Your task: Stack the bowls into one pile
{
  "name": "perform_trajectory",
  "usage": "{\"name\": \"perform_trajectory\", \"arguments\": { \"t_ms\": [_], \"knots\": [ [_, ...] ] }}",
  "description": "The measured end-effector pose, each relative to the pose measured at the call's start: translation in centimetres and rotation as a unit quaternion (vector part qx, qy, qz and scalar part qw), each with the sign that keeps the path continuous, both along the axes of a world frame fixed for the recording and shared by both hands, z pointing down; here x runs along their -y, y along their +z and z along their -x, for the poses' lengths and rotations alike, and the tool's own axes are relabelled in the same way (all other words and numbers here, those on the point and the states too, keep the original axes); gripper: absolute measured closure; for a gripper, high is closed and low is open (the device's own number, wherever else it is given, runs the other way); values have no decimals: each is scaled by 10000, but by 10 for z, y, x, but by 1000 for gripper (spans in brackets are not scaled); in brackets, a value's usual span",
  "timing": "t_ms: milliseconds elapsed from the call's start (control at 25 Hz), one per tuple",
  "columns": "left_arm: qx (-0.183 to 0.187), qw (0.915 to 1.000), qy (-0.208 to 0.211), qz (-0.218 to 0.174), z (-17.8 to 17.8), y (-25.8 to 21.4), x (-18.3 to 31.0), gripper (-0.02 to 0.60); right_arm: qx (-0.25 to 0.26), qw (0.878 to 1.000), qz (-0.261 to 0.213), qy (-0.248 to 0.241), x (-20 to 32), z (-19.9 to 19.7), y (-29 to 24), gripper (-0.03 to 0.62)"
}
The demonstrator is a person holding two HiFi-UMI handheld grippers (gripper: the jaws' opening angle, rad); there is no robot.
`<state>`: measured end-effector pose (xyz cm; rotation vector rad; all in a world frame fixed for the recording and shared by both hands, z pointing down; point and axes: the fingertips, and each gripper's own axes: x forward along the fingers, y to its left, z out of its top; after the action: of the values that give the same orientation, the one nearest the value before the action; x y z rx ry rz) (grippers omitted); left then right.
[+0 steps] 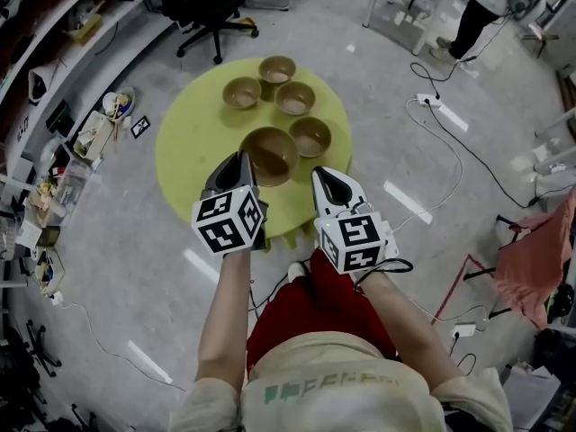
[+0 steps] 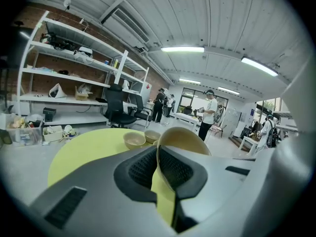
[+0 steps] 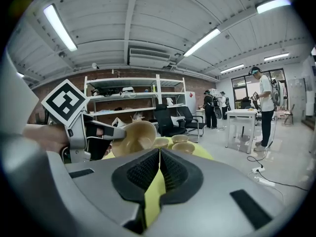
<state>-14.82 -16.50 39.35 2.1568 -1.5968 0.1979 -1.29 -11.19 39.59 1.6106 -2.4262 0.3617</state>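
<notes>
**Left gripper clamped on the big bowl's rim, right gripper empty**

Your forearms reach forward and down, side by side, over the near edge of the round yellow tabletop [image 1: 193,142]. Both marker cubes face up at you. Your left gripper [image 1: 242,162] is closed on the near rim of the big bowl [image 1: 268,156], with one jaw inside the wall and one outside. Your right gripper [image 1: 322,175] hovers just beside that bowl on its right. Its jaws are pressed together with nothing between them.

The big bowl is at the near middle of the tabletop, right at your left gripper's tips. Four small bowls [image 1: 295,98] stand apart beyond it. One is near the big bowl's far right, and the other three cluster further back.

From the head view the big bowl looks level. The right gripper view shows it tipped, with its mouth turned toward your right gripper and your left gripper pinching it from the side. The left gripper view shows the thin rim running down between the ribbed pads [image 2: 143,169], with the bowl wall curving off to the right. Neither view shows whether the bowl's base touches the tabletop.
</notes>
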Motion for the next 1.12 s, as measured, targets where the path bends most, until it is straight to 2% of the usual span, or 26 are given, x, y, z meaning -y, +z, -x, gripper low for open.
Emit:
{"name": "perform_trajectory", "arguments": {
  "t_ms": [560,1120],
  "knots": [
    [58,9991,413,126,-76,14,41,546,63,9983,172,547,29,-77,18,557],
    [159,9986,278,419,-125,41,77,546,156,9981,422,432,67,-124,39,557]
  ]
}}
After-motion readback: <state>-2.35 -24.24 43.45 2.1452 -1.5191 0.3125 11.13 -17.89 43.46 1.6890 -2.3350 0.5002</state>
